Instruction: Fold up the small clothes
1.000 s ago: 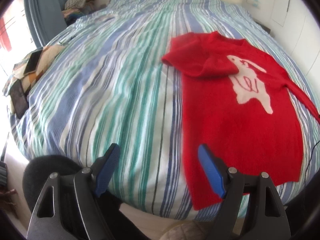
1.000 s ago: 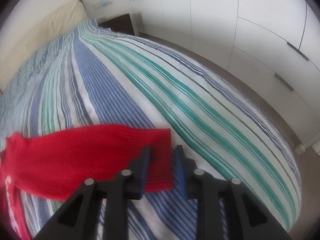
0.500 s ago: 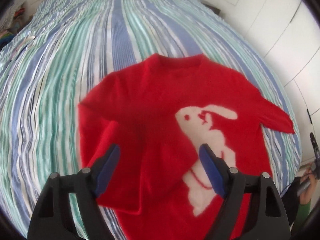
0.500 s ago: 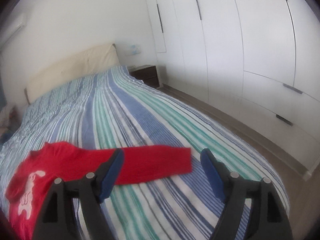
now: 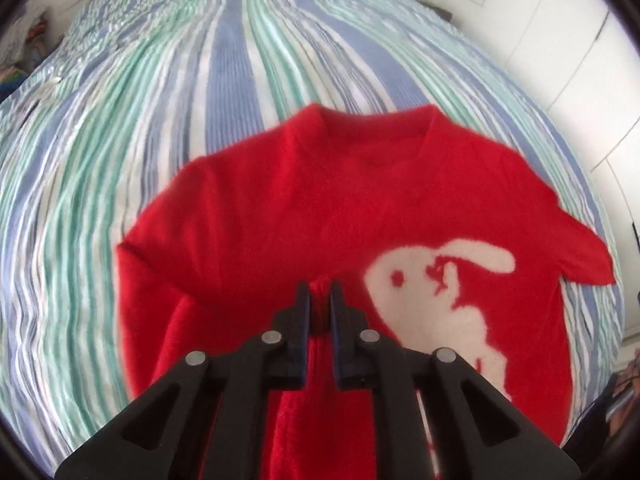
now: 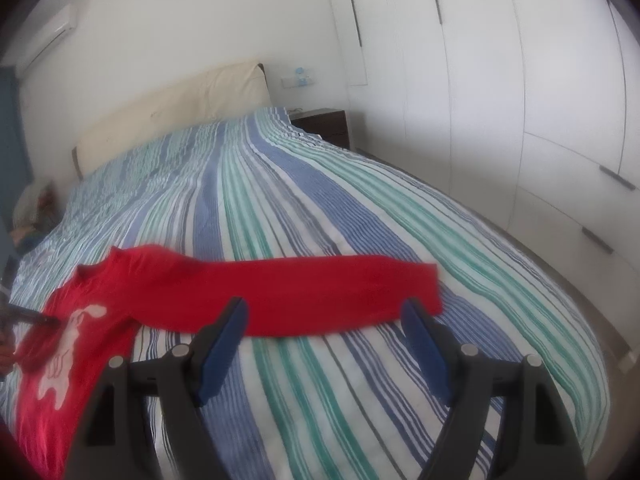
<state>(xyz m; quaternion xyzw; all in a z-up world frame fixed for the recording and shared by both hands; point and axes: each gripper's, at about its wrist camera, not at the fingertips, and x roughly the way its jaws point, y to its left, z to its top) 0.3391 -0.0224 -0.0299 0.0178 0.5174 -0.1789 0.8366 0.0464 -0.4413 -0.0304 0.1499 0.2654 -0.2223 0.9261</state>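
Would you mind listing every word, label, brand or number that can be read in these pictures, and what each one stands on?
No readable text in either view.
Red sweater: only a white rabbit picture, no lettering.
Wall plate beside the headboard: a small blue mark, too small and blurred to read.
Air conditioner: no legible brand.

A fuzzy red knit sweater (image 5: 280, 208) is lying on a ribbed striped cloth bedspread (image 6: 360, 208); matt black plastic left gripper (image 5: 319, 300) is pinching it.
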